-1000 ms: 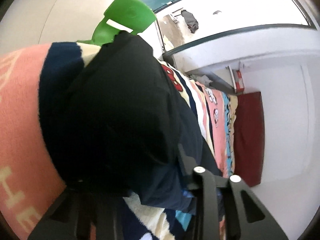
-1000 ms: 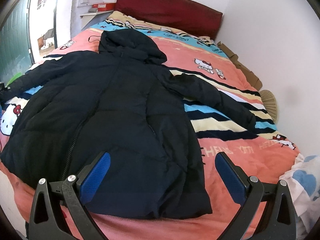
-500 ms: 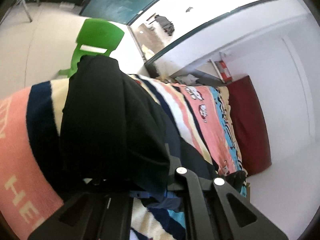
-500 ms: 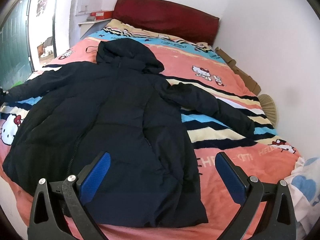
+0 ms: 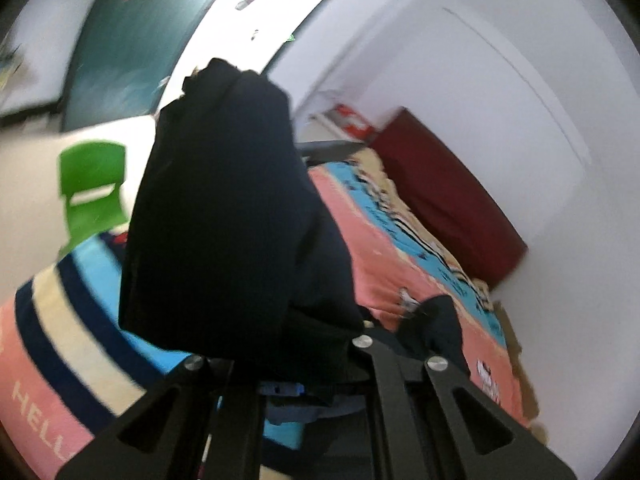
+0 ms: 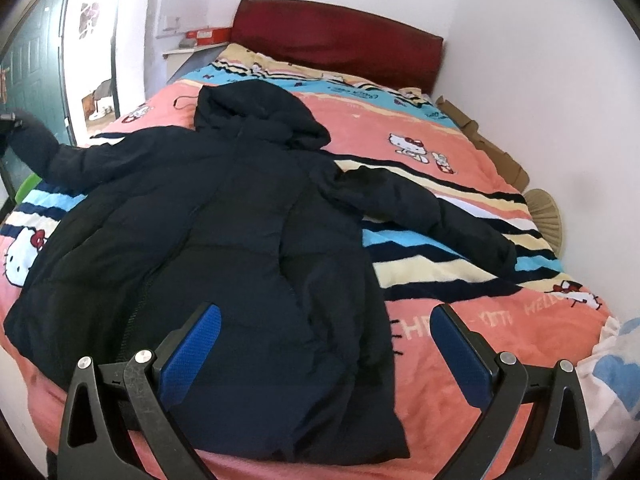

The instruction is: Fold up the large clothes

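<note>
A large dark navy hooded puffer jacket [image 6: 224,248] lies spread face up on the bed, hood toward the headboard. Its right sleeve [image 6: 432,216] stretches out flat across the blanket. My left gripper [image 5: 280,380] is shut on the cuff of the left sleeve [image 5: 224,216] and holds it lifted above the bed's left edge; in the right wrist view that raised sleeve [image 6: 36,144] shows at the far left. My right gripper [image 6: 324,340] is open and empty, hovering above the jacket's hem near the foot of the bed.
The bed has a pink striped cartoon-cat blanket [image 6: 420,128] and a dark red headboard [image 6: 336,52]. A green plastic chair [image 5: 92,184] stands on the floor by the bed's left side. Cardboard [image 6: 488,148] lies along the right wall. A white and blue cloth [image 6: 616,376] sits at the foot corner.
My left gripper has lifted the left sleeve up off the bed and swung toward the headboard side. My right gripper has barely moved and stays open over the hem.
</note>
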Motion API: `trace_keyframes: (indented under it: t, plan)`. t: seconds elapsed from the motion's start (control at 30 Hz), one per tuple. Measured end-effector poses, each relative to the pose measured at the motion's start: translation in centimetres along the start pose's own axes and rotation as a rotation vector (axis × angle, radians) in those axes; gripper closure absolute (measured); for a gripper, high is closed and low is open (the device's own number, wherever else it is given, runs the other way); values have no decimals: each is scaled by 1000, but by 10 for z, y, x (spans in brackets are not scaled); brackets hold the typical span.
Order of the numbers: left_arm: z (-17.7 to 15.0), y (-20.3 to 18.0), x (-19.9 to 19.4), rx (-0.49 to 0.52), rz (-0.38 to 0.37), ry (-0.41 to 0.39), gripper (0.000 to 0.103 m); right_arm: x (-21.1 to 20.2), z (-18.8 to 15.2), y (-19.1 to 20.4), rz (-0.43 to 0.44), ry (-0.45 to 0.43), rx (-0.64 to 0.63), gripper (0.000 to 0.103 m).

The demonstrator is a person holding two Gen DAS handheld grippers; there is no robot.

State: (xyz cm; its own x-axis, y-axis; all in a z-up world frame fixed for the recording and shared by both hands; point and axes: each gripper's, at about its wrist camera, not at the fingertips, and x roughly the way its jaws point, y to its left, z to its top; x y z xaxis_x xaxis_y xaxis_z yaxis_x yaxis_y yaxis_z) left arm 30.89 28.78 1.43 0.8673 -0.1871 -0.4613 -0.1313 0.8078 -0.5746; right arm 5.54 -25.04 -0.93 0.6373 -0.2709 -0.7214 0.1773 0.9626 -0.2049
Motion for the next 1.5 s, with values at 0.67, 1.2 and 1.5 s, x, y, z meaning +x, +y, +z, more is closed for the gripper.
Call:
trace_keyframes:
  t: [0.67, 1.2, 1.5]
  plan:
    - [-203, -294, 124, 504, -182, 326, 97, 37, -27, -89, -17, 28, 177, 0]
    - [-329, -292, 180, 614, -93, 607, 79, 49, -36, -109, -34, 48, 224, 1]
    - [-290, -294, 127, 575, -213, 560, 48, 17, -31, -101, -23, -6, 208, 0]
